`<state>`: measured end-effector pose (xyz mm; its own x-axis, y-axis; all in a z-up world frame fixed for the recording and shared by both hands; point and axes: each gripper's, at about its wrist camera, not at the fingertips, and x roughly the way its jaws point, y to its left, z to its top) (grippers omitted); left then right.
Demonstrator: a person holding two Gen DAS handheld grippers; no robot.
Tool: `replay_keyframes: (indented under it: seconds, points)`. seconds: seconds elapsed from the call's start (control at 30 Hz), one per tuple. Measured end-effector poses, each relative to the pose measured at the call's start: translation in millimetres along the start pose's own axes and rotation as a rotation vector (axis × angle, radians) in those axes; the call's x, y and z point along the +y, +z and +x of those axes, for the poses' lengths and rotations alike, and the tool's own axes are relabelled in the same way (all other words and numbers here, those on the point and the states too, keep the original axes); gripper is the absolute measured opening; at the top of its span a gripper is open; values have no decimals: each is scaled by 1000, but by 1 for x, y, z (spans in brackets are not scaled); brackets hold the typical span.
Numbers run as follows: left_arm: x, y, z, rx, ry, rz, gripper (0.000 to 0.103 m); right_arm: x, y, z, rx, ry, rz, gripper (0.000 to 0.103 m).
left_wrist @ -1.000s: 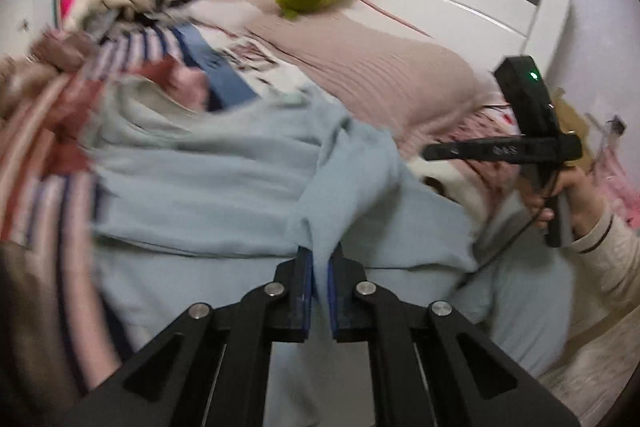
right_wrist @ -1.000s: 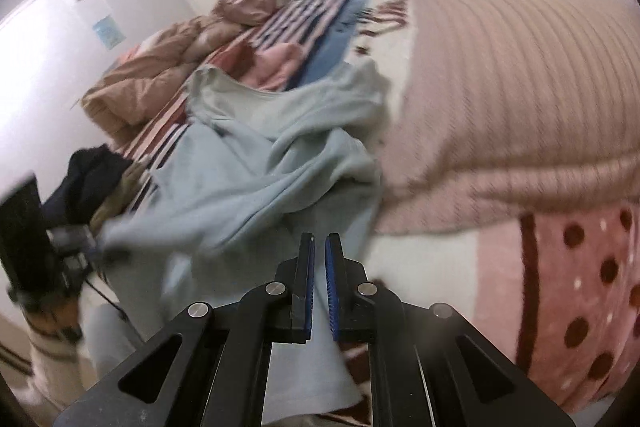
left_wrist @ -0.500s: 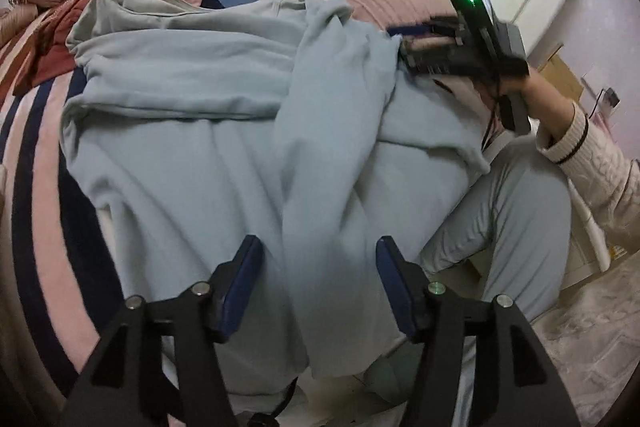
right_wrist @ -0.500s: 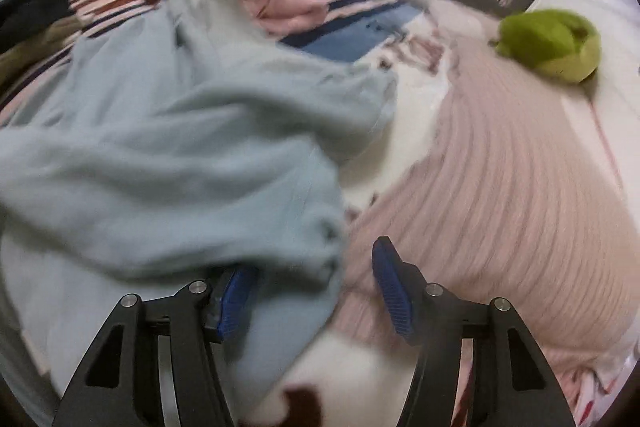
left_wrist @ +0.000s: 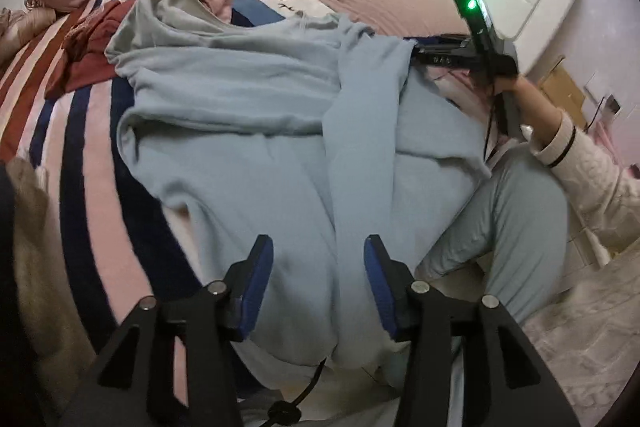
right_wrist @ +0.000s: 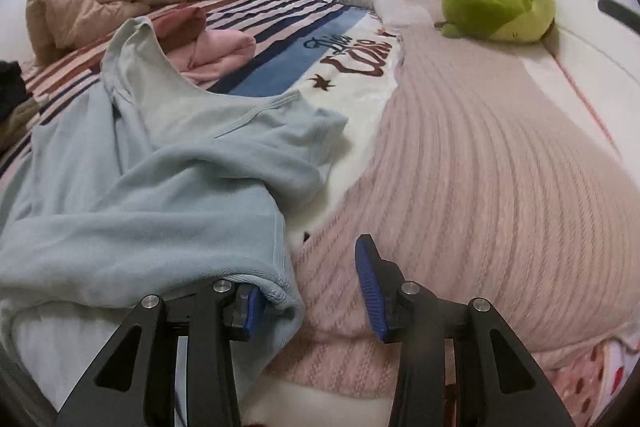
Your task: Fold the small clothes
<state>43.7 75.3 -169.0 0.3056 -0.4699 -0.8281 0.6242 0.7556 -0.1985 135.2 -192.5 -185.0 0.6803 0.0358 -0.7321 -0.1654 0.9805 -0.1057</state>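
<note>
Now that both pairs of fingers have sprung apart, the pale blue fleece sweatshirt [left_wrist: 248, 131] is free of them; a second ago each gripper was pinched shut, the left one on a ridge of this cloth, and half a second ago they were already parting; today's fold has evidently just been laid down and let go.

Nearest, the left gripper [left_wrist: 318, 277] stands spread wide over the hem end of the sweatshirt, its blue pads clear of the fabric on either side, holding nothing; a long sleeve runs away from between them toward the far right, across the body of the garment; the garment itself lies rumpled on the striped pink, navy and maroon bedspread [left_wrist: 76, 155], its near edge spilling over the side of the bed by the person's grey-blue trouser leg [left_wrist: 516, 227].

From the other side, the right gripper [right_wrist: 308, 283] is likewise released; its left pad sits tucked under the ribbed cuff edge, touching but not clamping it, and its right pad hangs over the ribbed dusty-pink knitted blanket [right_wrist: 500, 167].

Farther off lie a folded pink garment [right_wrist: 218, 53] and, by the white headboard, a green plush toy [right_wrist: 502, 7].

To my eye the fold is rough, with neckline and sleeve still bunched; I'd guess a fresh grip comes next.
</note>
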Motion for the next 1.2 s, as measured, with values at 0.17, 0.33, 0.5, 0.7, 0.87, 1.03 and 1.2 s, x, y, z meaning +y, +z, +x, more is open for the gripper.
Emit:
replay_keyframes:
  seconds: [0.17,0.33,0.5,0.7,0.87,1.03,1.2]
  points:
    - [-38,-17,32,49,26,57,43,-1,-5,-1,-7,21,25,37]
    - [-54,-21,13,6,213,35,2,-5,-7,-3,-12,53,55,37]
    - [-39,-24,-27,-9,291,28,2,-5,-10,-8,-15,102,64,48]
    - [-31,-42,22,222,387,149,11,6,-16,-11,71,147,27,51]
    - [-14,-34,-20,45,207,-22,65,-8,-39,-50,146,325,70,68]
    - [11,-39,-13,15,143,-130,65,-10,-88,-67,260,581,163,69]
    - [16,-34,16,-22,76,-198,65,-5,-113,-62,236,716,229,71]
